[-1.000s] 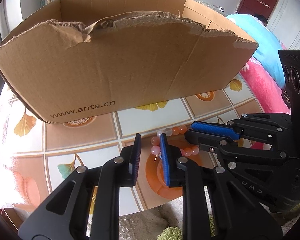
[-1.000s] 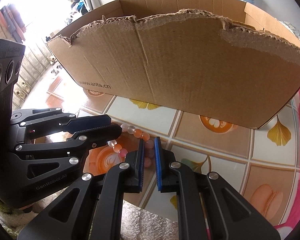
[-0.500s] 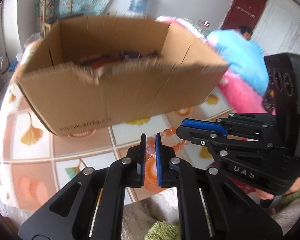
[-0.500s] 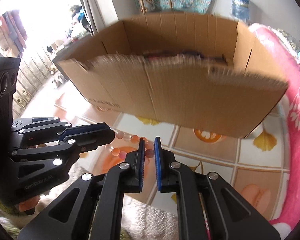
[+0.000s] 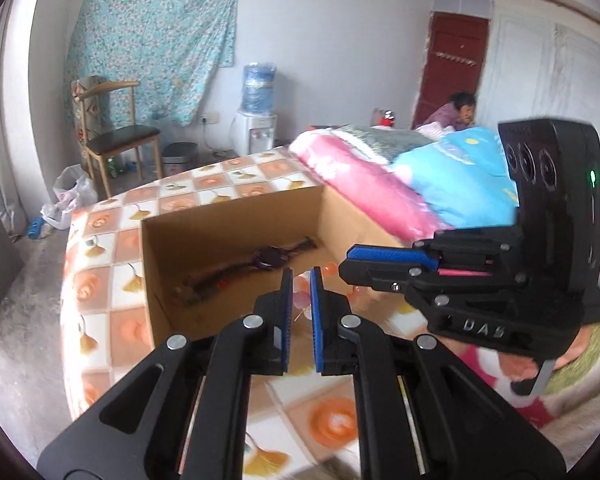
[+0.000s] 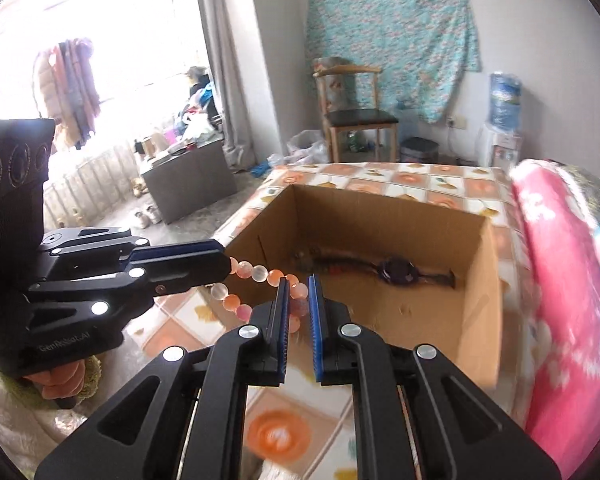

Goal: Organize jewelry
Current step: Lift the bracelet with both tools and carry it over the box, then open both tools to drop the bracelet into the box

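A bracelet of orange, pink and white beads (image 6: 256, 276) hangs in the air between my two grippers, above the near edge of an open cardboard box (image 6: 476, 304). My left gripper (image 5: 301, 280) is shut on one side of the bracelet (image 5: 302, 300). My right gripper (image 6: 298, 288) is shut on the other side. Each gripper shows in the other's view, the right one in the left wrist view (image 5: 352, 264) and the left one in the right wrist view (image 6: 220, 260). A purple watch (image 6: 396, 270) lies on the box floor.
The box (image 5: 156, 280) stands on a table with an orange and white tile-pattern cloth (image 5: 100, 288). Pink and blue bedding (image 5: 400, 184) lies to the right. A wooden chair (image 6: 356, 120) and a water dispenser (image 5: 256, 120) stand at the far wall.
My left gripper has closed on the bracelet. Both grippers have lifted it off the table to above the box rim, so the box interior now shows.
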The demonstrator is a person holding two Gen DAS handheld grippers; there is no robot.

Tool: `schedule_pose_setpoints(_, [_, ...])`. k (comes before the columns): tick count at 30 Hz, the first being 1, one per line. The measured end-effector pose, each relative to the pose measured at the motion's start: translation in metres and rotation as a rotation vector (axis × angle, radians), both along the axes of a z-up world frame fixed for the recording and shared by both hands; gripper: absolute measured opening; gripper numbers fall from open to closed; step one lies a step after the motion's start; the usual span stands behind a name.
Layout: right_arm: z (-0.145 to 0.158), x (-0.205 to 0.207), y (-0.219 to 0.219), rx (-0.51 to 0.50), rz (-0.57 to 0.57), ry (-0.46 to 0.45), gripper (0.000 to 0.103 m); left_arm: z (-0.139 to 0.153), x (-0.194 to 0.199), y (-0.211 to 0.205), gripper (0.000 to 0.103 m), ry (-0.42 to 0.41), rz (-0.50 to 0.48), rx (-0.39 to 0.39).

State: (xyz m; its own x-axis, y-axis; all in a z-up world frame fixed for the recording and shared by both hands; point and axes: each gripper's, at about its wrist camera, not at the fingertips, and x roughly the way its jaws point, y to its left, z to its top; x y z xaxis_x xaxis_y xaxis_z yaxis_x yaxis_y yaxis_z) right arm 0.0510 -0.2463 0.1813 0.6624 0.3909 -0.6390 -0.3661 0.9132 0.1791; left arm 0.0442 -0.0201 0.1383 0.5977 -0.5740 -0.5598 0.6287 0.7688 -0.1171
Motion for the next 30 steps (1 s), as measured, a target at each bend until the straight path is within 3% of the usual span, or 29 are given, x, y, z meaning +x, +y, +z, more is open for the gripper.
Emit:
schedule_pose_setpoints(5, [-0.036, 0.080, 0.000, 0.096, 0.110, 0.301, 0.010, -0.027, 0.061, 0.004, 0.008, 0.166, 0.028, 0.083])
schedule_pose_setpoints(8, [-0.075, 0.111, 0.007, 0.143, 0.149, 0.511, 0.010, -0.052, 0.087, 0.006, 0.008, 0.263, 0.039, 0.148])
schedule_pose_setpoints(11, [-0.101, 0.122, 0.018, 0.141, 0.176, 0.633, 0.010, -0.067, 0.098, 0.005, 0.008, 0.309, 0.043, 0.207])
schedule_pose_setpoints(15, [-0.119, 0.125, 0.027, 0.137, 0.177, 0.727, 0.010, -0.079, 0.101, 0.007, 0.013, 0.323, 0.049, 0.258])
schedule_pose_setpoints(16, [-0.121, 0.125, 0.026, 0.147, 0.168, 0.734, 0.010, -0.080, 0.102, 0.009, 0.020, 0.329, 0.052, 0.252])
schedule_pose_setpoints(18, [-0.119, 0.124, 0.023, 0.156, 0.151, 0.723, 0.011, -0.078, 0.105, 0.013, 0.022, 0.330, 0.053, 0.230])
schedule_pose_setpoints(19, [-0.118, 0.123, 0.020, 0.161, 0.146, 0.711, 0.011, -0.074, 0.103, 0.016, 0.028, 0.310, 0.072, 0.229])
schedule_pose_setpoints(23, [-0.090, 0.102, 0.002, 0.177, 0.089, 0.591, 0.013, -0.053, 0.091, 0.027, 0.042, 0.225, 0.109, 0.191])
schedule_pose_setpoints(26, [-0.057, 0.076, -0.017, 0.193, 0.031, 0.456, 0.032, -0.034, 0.076, 0.037, 0.057, 0.166, 0.139, 0.140])
schedule_pose_setpoints(30, [-0.020, 0.043, -0.036, 0.194, -0.051, 0.290, 0.047, -0.011, 0.051, 0.045, 0.078, 0.097, 0.176, 0.080])
